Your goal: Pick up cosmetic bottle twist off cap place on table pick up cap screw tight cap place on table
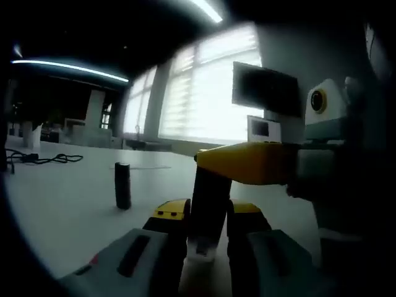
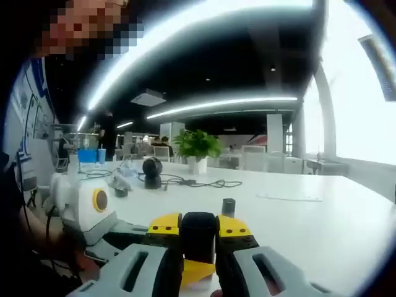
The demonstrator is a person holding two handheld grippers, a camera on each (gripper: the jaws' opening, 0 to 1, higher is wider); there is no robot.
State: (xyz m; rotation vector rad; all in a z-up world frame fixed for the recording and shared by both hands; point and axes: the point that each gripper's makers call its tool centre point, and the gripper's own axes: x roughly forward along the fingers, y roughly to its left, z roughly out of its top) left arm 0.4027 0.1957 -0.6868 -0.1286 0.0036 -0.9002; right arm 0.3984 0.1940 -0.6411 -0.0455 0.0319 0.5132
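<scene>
A dark cosmetic bottle point(image 1: 207, 192) stands upright between the yellow-tipped jaws of my left gripper point(image 1: 207, 215), which is shut on it just above the white table point(image 1: 68, 204). My right gripper point(image 1: 210, 162) reaches in from the right, its yellow jaws closed across the bottle's top. In the right gripper view the black cap point(image 2: 198, 238) sits pinched between the jaws of my right gripper point(image 2: 199, 224). A yellow jaw of my left gripper point(image 2: 197, 271) shows right under the cap.
A small dark cylinder point(image 1: 122, 184) stands alone on the table, and shows as the small dark cylinder point(image 2: 228, 206) past my right jaws. Black cables point(image 1: 46, 159), a potted plant point(image 2: 198, 148) and a monitor point(image 1: 266, 90) lie farther off. A person's sleeve point(image 2: 15, 210) is at the left.
</scene>
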